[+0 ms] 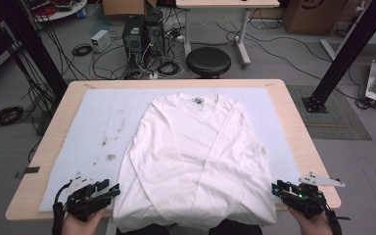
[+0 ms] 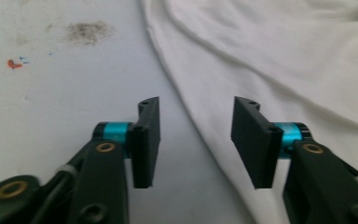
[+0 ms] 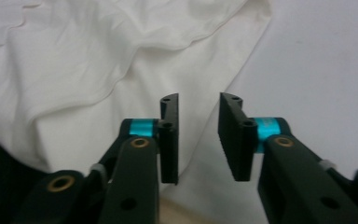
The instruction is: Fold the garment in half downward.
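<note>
A white long-sleeved shirt [image 1: 196,152] lies flat on the table, collar away from me and both sleeves folded across its front. Its hem hangs over the near table edge. My left gripper [image 1: 115,190] sits just left of the hem's left corner, jaws open. In the left gripper view the left gripper [image 2: 196,135] has the shirt's edge [image 2: 284,60] running between its jaws, untouched. My right gripper [image 1: 275,188] is open beside the hem's right corner. In the right gripper view the right gripper [image 3: 198,137] hovers over the shirt's side edge [image 3: 98,60].
A pale mat [image 1: 98,127] covers the wooden table [image 1: 303,147], with dark smudges [image 1: 108,156] left of the shirt. These smudges [image 2: 87,31] lie beside a small orange mark [image 2: 13,64]. Beyond the table stand a black stool [image 1: 208,61], computer towers [image 1: 142,32] and cables.
</note>
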Demonstrator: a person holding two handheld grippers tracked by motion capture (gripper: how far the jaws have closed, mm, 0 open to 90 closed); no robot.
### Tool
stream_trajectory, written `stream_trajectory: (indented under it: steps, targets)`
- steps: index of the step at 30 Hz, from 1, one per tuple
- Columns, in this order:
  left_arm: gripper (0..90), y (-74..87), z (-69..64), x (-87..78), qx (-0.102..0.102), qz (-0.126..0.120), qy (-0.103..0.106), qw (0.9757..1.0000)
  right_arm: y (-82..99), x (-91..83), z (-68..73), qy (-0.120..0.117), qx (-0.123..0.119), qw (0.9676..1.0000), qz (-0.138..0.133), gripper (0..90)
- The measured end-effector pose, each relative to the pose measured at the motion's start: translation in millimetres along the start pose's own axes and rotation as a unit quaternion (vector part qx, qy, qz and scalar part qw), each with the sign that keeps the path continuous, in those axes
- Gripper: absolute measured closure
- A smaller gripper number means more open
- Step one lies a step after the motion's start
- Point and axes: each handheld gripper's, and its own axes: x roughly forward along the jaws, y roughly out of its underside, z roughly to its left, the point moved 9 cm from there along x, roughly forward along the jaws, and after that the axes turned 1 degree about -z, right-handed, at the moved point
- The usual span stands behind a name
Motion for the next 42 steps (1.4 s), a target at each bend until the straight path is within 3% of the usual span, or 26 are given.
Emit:
stream_trajectory:
  steps: [1,2,4,5,6,7,8,9,13,19,24,26,27,29,30,33,35,37,39,40,41,42]
  targets:
    - [50.0,-2.5,-1.3,1.7,-0.002,-0.009,-0.004,0.9999,-1.0,3.6,-1.0,0.002,0.005,1.0000,0.005,60.2]
    - [56.8,-1.8,-6.4,4.2,-0.003,0.001,0.014,0.9999,-1.6,8.3,-1.9,0.002,0.011,0.9999,0.011,58.8]
    - [71.8,-0.7,-9.6,5.1,0.027,0.006,-0.010,0.9996,0.1,17.7,-2.0,0.003,0.020,0.9995,0.027,56.4]
    - [78.5,0.2,-12.8,5.3,0.037,0.010,-0.007,0.9993,0.5,19.7,-1.8,0.006,0.017,0.9995,0.027,58.8]
    - [88.0,0.6,-14.7,5.7,0.031,0.012,0.004,0.9994,-0.1,19.9,-1.0,0.012,0.008,0.9995,0.027,68.7]
    - [88.2,0.9,-15.9,5.6,0.031,0.014,0.007,0.9994,-0.1,19.9,0.0,0.004,0.001,0.9996,0.029,81.2]
    - [88.3,0.9,-15.9,5.6,0.031,0.014,0.007,0.9994,-0.1,19.9,0.0,0.004,0.001,0.9996,0.029,81.2]
    - [88.5,1.9,-18.9,5.1,0.035,0.015,0.019,0.9991,2.4,20.9,4.4,-0.012,-0.010,0.9994,0.032,88.6]
    - [88.6,6.5,-22.4,-0.5,0.036,0.016,0.038,0.9985,2.3,18.1,6.2,-0.020,-0.010,0.9992,0.033,89.4]
    - [88.7,25.4,-29.7,-31.6,0.030,0.019,0.077,0.9964,13.4,-10.4,6.4,-0.051,-0.003,0.9985,0.020,89.7]
    - [88.5,40.7,-35.2,-57.4,0.045,0.016,0.086,0.9951,30.1,-38.3,11.1,-0.068,-0.006,0.9976,0.011,89.0]
    - [84.6,37.6,-32.8,-55.5,0.054,0.003,0.069,0.9961,31.2,-40.7,11.0,-0.065,-0.007,0.9978,0.008,84.1]
    - [73.7,33.1,-30.7,-51.6,0.052,-0.004,0.061,0.9968,28.7,-39.6,8.4,-0.051,-0.008,0.9987,0.002,77.8]
    - [64.5,21.0,-27.9,-42.2,0.035,-0.014,0.064,0.9972,19.9,-33.6,4.5,-0.046,0.003,0.9989,-0.006,72.7]
    - [60.5,14.1,-24.9,-36.3,0.034,-0.018,0.055,0.9977,14.8,-29.2,2.1,-0.039,0.011,0.9991,-0.008,68.5]
    - [51.4,-0.2,-13.5,-14.4,0.020,-0.009,0.025,0.9994,4.2,-10.6,-3.4,-0.026,0.036,0.9990,-0.002,61.5]
    - [47.1,-3.1,-7.3,-1.7,0.010,0.002,0.008,0.9999,3.1,1.1,-6.9,-0.010,0.039,0.9991,0.010,59.5]
    - [48.4,-2.6,-5.6,4.1,0.010,0.002,-0.005,0.9999,5.8,9.4,-5.4,-0.010,0.037,0.9990,0.022,62.6]
    - [69.2,0.1,-7.9,3.8,0.032,0.002,-0.006,0.9995,7.2,10.3,-5.7,0.012,0.013,0.9996,0.021,74.4]
    - [74.5,1.3,-9.6,2.9,0.041,0.002,-0.007,0.9991,7.9,9.5,-5.4,0.010,0.005,0.9997,0.024,83.1]
    - [88.2,2.4,-13.1,2.2,0.036,0.004,0.006,0.9993,8.9,8.6,-4.5,0.001,0.005,0.9996,0.027,86.4]
    - [88.1,2.8,-15.1,1.3,0.039,0.006,0.006,0.9992,10.2,8.2,-4.2,-0.001,0.005,0.9996,0.029,87.3]
